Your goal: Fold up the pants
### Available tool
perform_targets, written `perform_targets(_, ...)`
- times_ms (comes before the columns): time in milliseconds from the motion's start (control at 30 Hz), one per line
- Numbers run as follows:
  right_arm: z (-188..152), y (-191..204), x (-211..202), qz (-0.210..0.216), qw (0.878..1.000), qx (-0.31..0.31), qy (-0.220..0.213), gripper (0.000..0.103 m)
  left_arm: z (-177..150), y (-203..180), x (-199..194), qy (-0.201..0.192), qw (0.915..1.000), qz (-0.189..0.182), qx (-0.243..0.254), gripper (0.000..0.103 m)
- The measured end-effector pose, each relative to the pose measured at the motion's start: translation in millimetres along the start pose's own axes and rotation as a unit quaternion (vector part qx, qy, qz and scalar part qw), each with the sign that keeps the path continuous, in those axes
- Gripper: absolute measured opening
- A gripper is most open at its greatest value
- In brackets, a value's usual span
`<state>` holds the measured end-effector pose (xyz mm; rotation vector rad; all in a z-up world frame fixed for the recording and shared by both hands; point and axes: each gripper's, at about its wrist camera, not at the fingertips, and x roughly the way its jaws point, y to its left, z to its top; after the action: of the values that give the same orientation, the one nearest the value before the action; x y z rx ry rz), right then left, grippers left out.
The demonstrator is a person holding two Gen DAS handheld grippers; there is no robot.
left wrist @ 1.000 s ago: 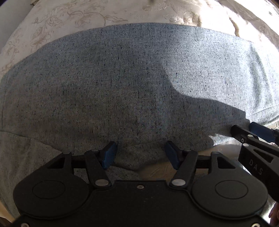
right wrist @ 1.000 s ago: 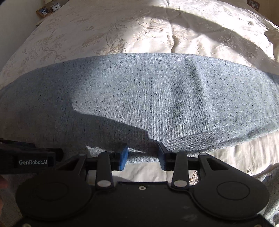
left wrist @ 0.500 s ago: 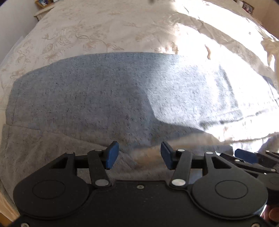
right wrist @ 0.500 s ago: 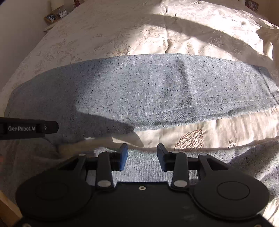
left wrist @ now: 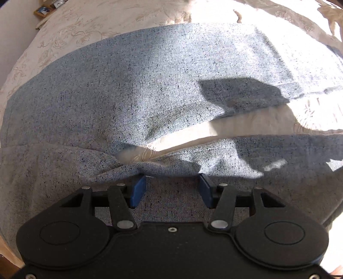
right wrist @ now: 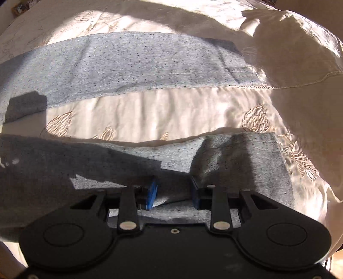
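Grey-blue speckled pants (left wrist: 133, 90) lie spread on a cream embroidered bedspread (left wrist: 70, 25), both legs running to the right with a strip of bedspread between them. My left gripper (left wrist: 171, 182) is open, low over the near leg by the crotch, where a bunched fold sits at the fingertips. In the right wrist view the far leg (right wrist: 128, 62) lies flat and the near leg (right wrist: 240, 163) ends at its hem. My right gripper (right wrist: 173, 188) is open over the near leg, with a raised fold of cloth between the fingers.
A rumpled cream pillow or cover (right wrist: 295, 53) lies at the right past the leg hems. Picture frames (left wrist: 46, 8) stand on a shelf at the far left. The bed's wooden near edge (left wrist: 6, 255) shows at lower left.
Both grippers have pulled back toward me, from the far leg's near edge to the near leg. The right gripper has also shifted right toward the hem. Both stay open.
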<state>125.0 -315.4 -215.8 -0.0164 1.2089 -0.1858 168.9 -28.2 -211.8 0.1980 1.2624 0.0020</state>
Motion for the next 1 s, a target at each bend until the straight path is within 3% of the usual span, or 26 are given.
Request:
perform_targets(167,-8,-47,-46,0.018,0.998,0.050,-0.045,0.039,14,4,12,0.025,0.9978,0.010,-0.061,0.063)
perform_targets(300,-30,-88,-71,0.009,0.994,0.095,-0.058,0.039,14,-2,11,0.022,0.9967,0.031,-0.071,0.065)
perform_targets(500,-54,-123,-65,0.016,0.995,0.092,-0.035,0.039,7,-12,6,0.017,0.9944,0.056,-0.088,0.074)
perform_targets(633,-49,-128,-48,0.078,0.992,0.099,-0.032,0.039,8,-8,5,0.021,0.9936,0.049,-0.099,0.077)
perform_targets(733,-41,-127,-31,0.112,0.988,0.108,-0.012,0.042,7,3,-4,0.019,0.9932,0.030,-0.111,0.070)
perform_targets(800,-37,-127,-23,0.121,0.986,0.117,0.000,0.042,3,11,-23,0.008,0.9913,0.024,-0.129,0.060)
perform_targets(867,-35,-126,-23,0.126,0.985,0.117,0.005,0.030,-5,12,-44,-0.009,0.9909,0.030,-0.131,0.060)
perform_targets(933,-32,-124,-25,0.134,0.986,0.095,-0.002,0.005,-17,9,-67,-0.030,0.9911,0.036,-0.125,0.060)
perform_targets(1000,-31,-123,-34,0.132,0.988,0.076,-0.006,0.004,-29,3,-85,-0.039,0.9925,0.026,-0.113,0.060)
